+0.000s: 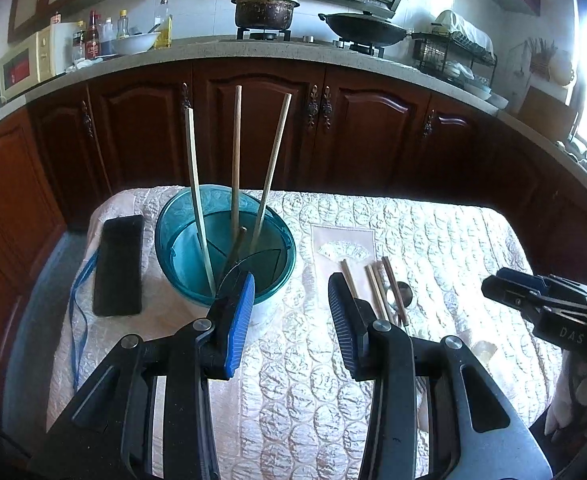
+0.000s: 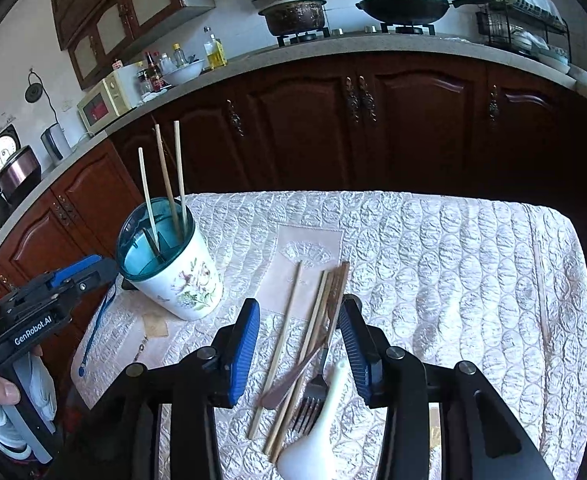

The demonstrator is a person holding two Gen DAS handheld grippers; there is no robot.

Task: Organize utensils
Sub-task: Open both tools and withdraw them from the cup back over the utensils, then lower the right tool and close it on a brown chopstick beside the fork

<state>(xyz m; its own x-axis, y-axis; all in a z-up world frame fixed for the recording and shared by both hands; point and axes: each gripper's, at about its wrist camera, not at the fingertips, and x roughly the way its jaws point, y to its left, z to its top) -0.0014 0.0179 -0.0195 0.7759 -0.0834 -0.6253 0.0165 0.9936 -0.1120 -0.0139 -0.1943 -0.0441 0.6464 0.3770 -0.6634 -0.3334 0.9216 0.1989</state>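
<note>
I had the right gripper [image 2: 299, 344] over the loose pile beside the holder [image 2: 173, 264]: chopsticks [image 2: 313, 320], a fork [image 2: 313, 396], a metal spoon [image 2: 293, 380] and a white spoon [image 2: 317, 436], jaws part open and holding nothing. My left gripper [image 1: 291, 316] hung wide and empty near the holder, where three chopsticks [image 1: 235, 152] stood. The chopsticks looked light, stiff and slippery; I judged mid-shaft the best hold.

holder [image 2: 181, 276]: white, floral print, teal rim | chopsticks [image 2: 293, 344]: pale wood | spoon [image 2: 317, 444]: white | tablecloth [image 2: 433, 280]: cream, quilted ovals | gripper pads [image 2: 245, 356]: blue | cabinets [image 2: 413, 120]: dark red-brown
</note>
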